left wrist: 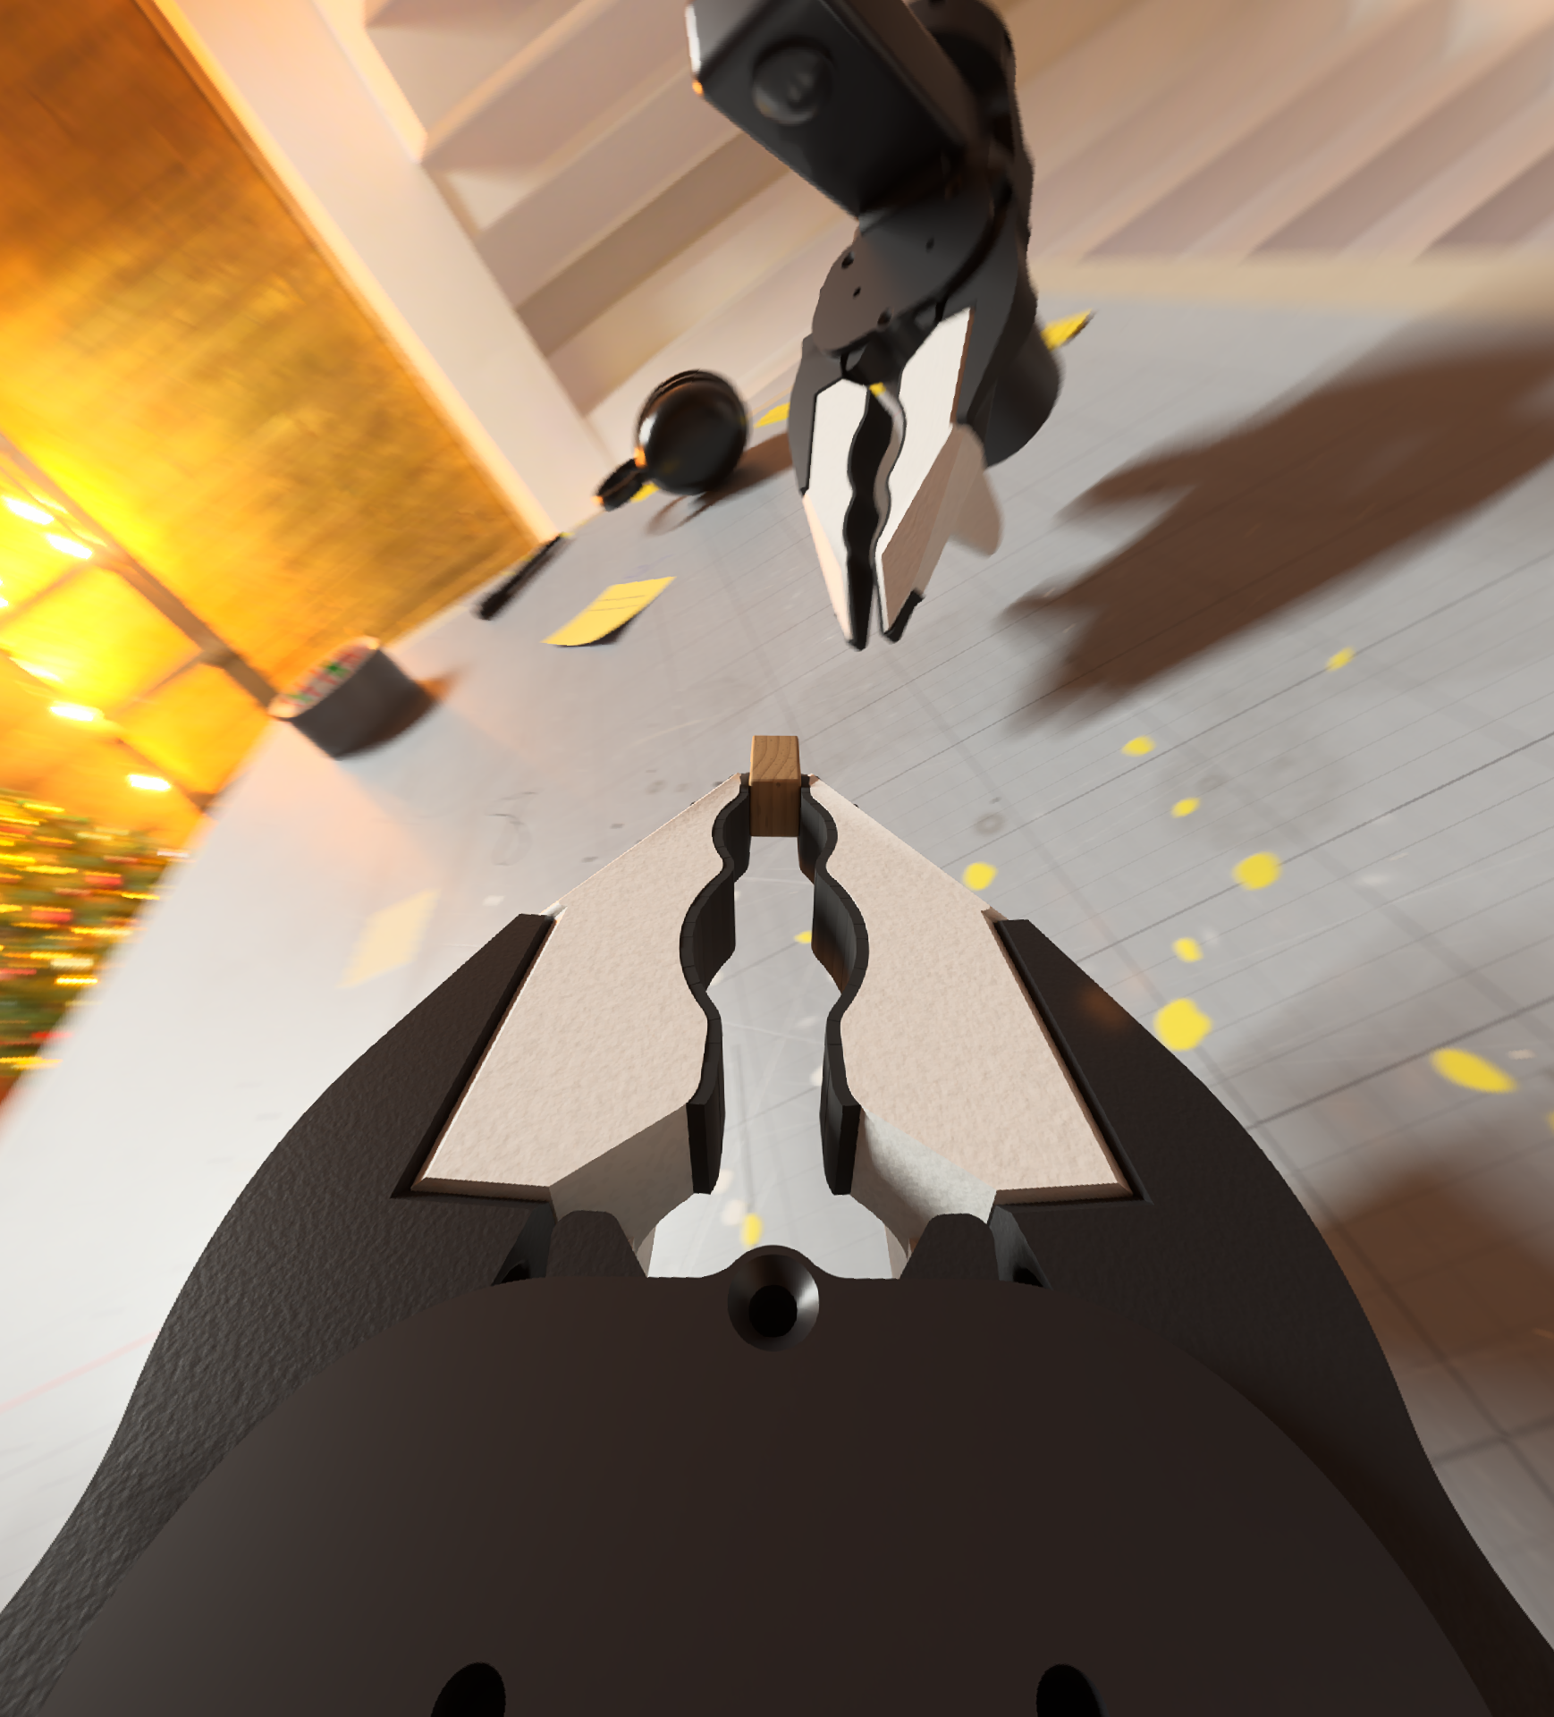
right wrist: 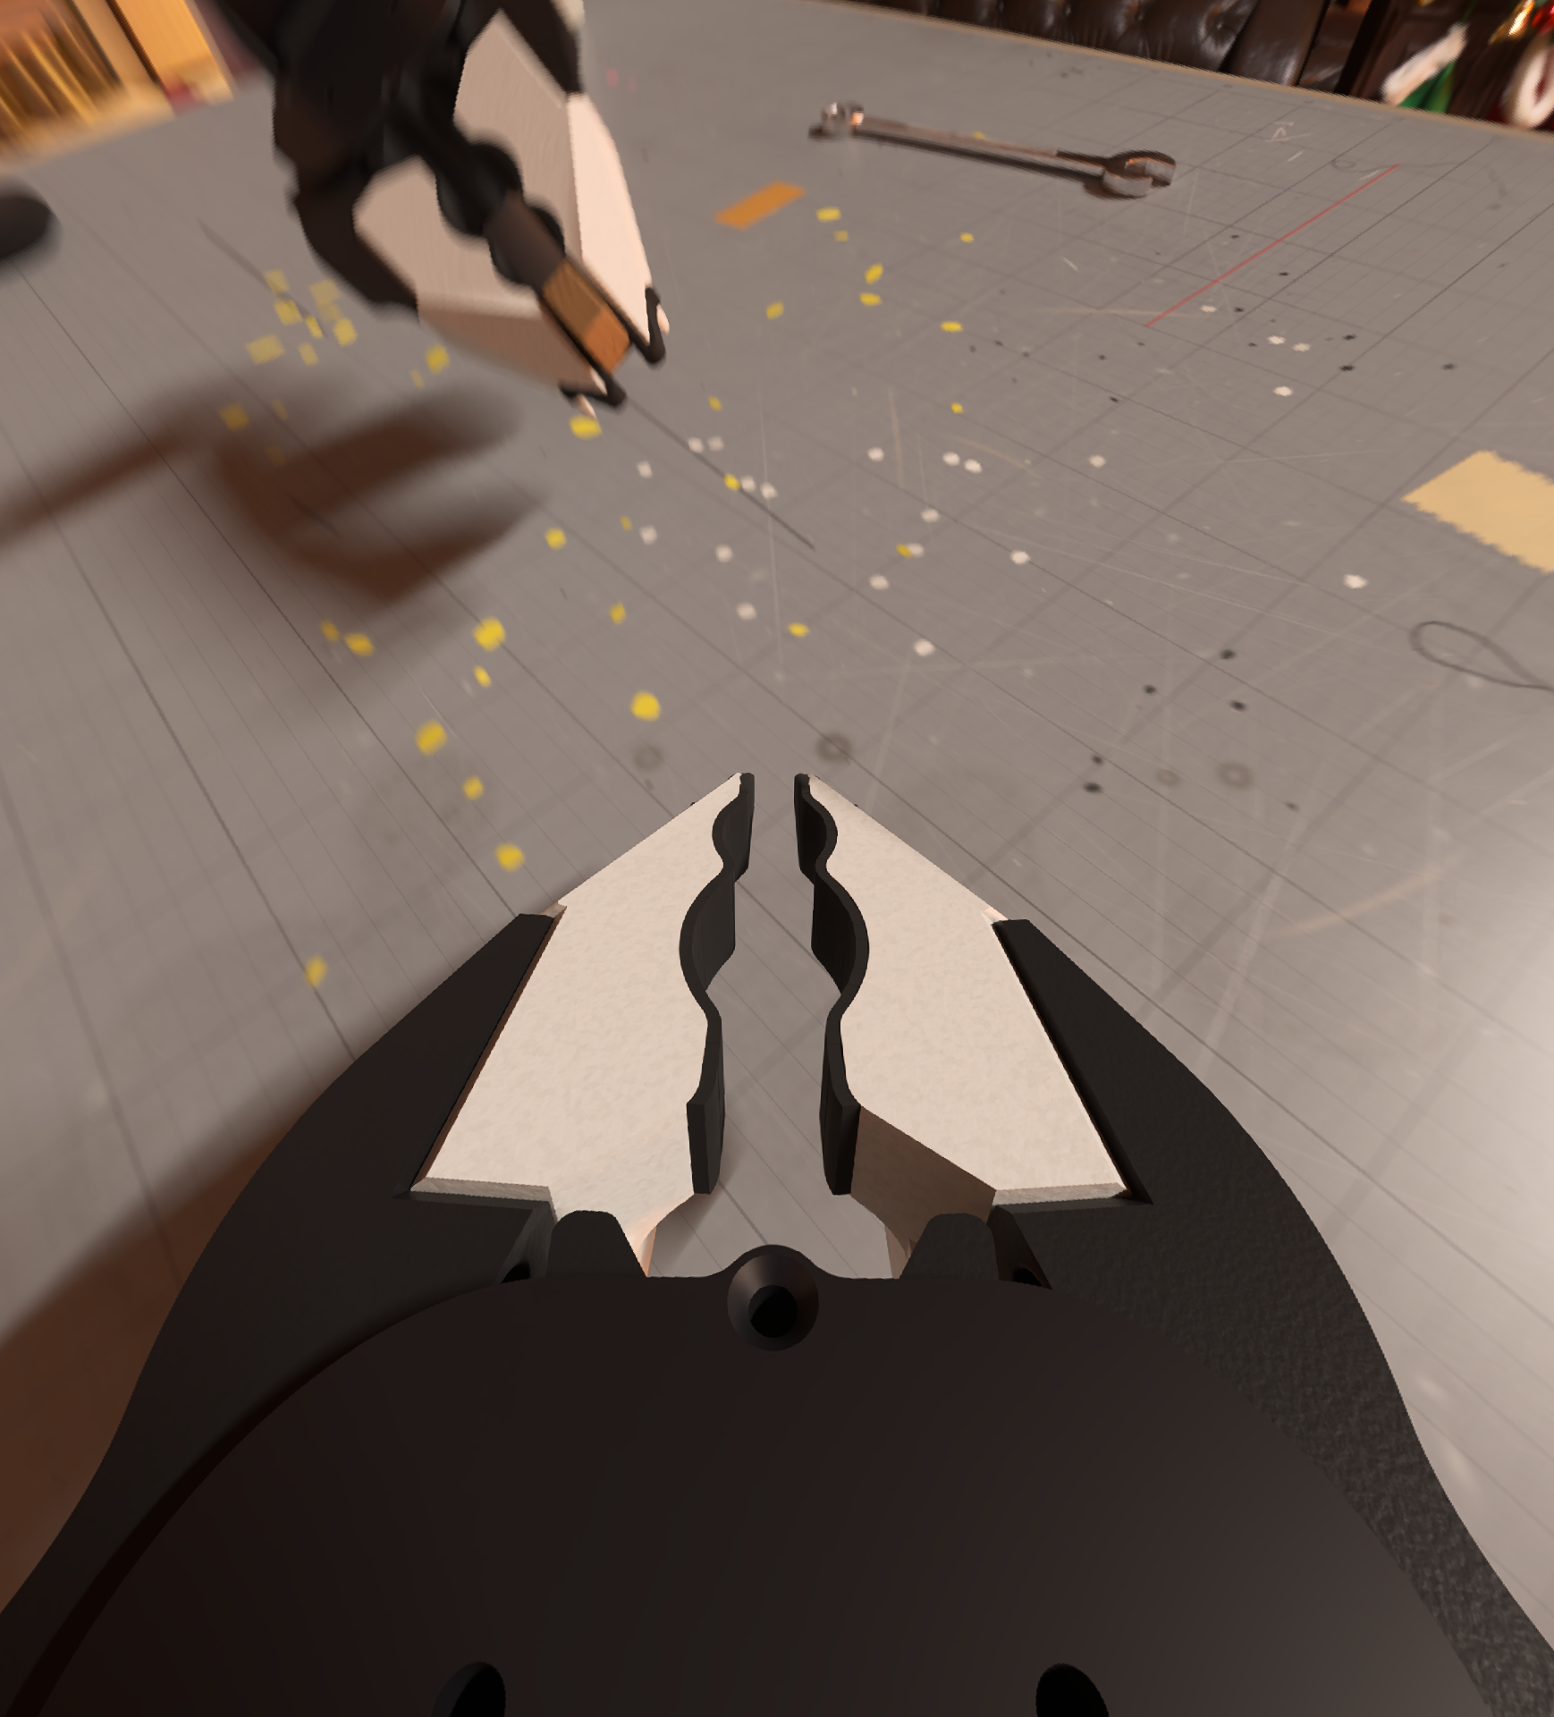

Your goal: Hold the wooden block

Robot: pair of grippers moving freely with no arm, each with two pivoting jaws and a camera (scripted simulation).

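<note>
The wooden block (left wrist: 774,797) is a small light-brown cuboid pinched between the tips of my left gripper (left wrist: 774,790), which is shut on it and holds it above the grey mat (left wrist: 1312,929). The right wrist view shows the same block (right wrist: 589,321) in the left gripper (right wrist: 611,358) at upper left, off the mat. My right gripper (right wrist: 773,790) has its jaws drawn in to a narrow gap with nothing between them. It hangs in the air ahead of the block in the left wrist view (left wrist: 875,632), apart from it.
A metal wrench (right wrist: 996,149) lies at the far side of the mat. A beige patch (right wrist: 1516,509) is at right and an orange one (right wrist: 759,204) farther off. A black round object (left wrist: 690,432), a yellow note (left wrist: 611,610) and a dark container (left wrist: 355,697) lie near the wall.
</note>
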